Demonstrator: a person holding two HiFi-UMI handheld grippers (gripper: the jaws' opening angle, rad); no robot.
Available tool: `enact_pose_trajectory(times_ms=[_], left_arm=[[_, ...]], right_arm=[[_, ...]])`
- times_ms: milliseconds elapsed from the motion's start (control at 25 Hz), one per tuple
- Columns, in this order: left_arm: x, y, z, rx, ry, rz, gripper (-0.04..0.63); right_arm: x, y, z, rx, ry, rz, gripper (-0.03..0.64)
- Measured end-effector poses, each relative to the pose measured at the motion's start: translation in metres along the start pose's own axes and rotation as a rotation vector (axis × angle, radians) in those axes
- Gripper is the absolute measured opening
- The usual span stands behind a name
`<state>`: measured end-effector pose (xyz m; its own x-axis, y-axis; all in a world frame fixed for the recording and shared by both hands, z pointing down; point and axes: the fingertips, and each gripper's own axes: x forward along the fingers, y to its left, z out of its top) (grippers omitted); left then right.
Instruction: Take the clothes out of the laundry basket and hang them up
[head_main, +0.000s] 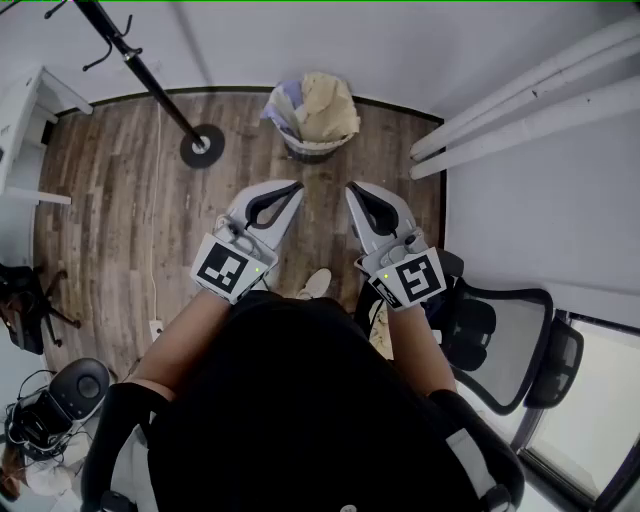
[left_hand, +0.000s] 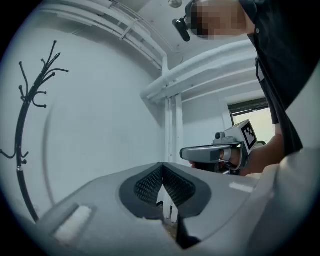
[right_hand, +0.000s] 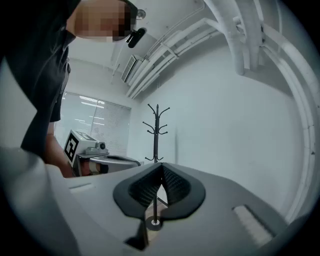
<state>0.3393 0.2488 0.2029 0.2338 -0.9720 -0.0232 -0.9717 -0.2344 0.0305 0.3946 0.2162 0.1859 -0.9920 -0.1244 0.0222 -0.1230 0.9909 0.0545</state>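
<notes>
While we hold left gripper (head_main: 296, 187) and right gripper (head_main: 351, 187) side by side, both clenched empty, laundry basket (head_main: 312, 151) with clothes (head_main: 322, 105) sits ahead, coat rack (head_main: 188, 150) to its left.

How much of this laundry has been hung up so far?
Nothing looks done yet. The clothes lie heaped in the laundry basket on the floor, and the coat rack shows bare hooks. Nothing is in hand: the left gripper and right gripper are both shut and empty, held short of the basket. All the picking and hanging is left.
</notes>
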Motion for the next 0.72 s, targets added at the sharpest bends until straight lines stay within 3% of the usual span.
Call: enact_pose_trajectory(times_ms=[720], left_arm=[[-0.029, 0.021, -0.001, -0.015, 0.003, -0.01, 0.0]], right_arm=[[0.013, 0.028, -0.006, 0.0, 0.019, -0.03, -0.009]])
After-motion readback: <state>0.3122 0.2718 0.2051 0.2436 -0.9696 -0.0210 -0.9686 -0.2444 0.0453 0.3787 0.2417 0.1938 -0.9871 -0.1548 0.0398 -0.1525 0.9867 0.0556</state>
